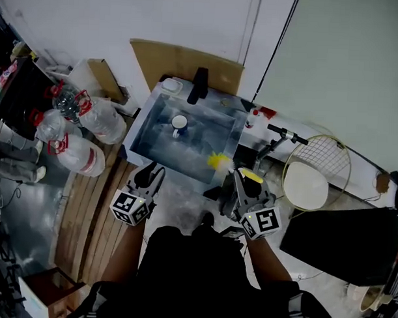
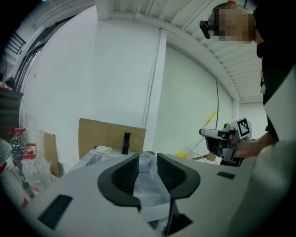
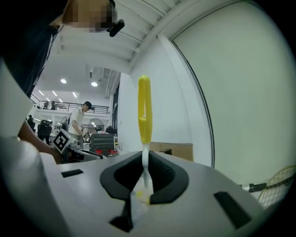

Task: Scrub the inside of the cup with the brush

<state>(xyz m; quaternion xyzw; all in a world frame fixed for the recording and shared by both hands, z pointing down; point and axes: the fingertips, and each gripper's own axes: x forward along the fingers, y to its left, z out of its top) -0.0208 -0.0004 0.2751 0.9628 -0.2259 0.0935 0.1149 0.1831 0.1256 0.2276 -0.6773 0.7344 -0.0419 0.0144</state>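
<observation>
A white cup with a blue inside (image 1: 179, 124) stands in the steel sink (image 1: 142, 130), toward its far left. My left gripper (image 1: 149, 175) hovers at the sink's near edge, open, with nothing between its ribbed pads (image 2: 125, 173); only the plastic-lined sink shows past them. My right gripper (image 1: 241, 181) is at the sink's near right corner, shut on the white stem of a brush (image 3: 144, 111). Its yellow handle stands upright above the jaws in the right gripper view. The yellow bristle head (image 1: 219, 162) pokes left over the sink. The cup is out of both gripper views.
A black faucet (image 1: 199, 85) and a soap dish (image 1: 171, 85) sit at the sink's far rim, with cardboard (image 1: 183, 62) behind. Large water jugs (image 1: 79, 134) stand on the left, and a racket (image 1: 319, 169) lies to the right. Wooden planks (image 1: 99, 217) cover the floor near the left.
</observation>
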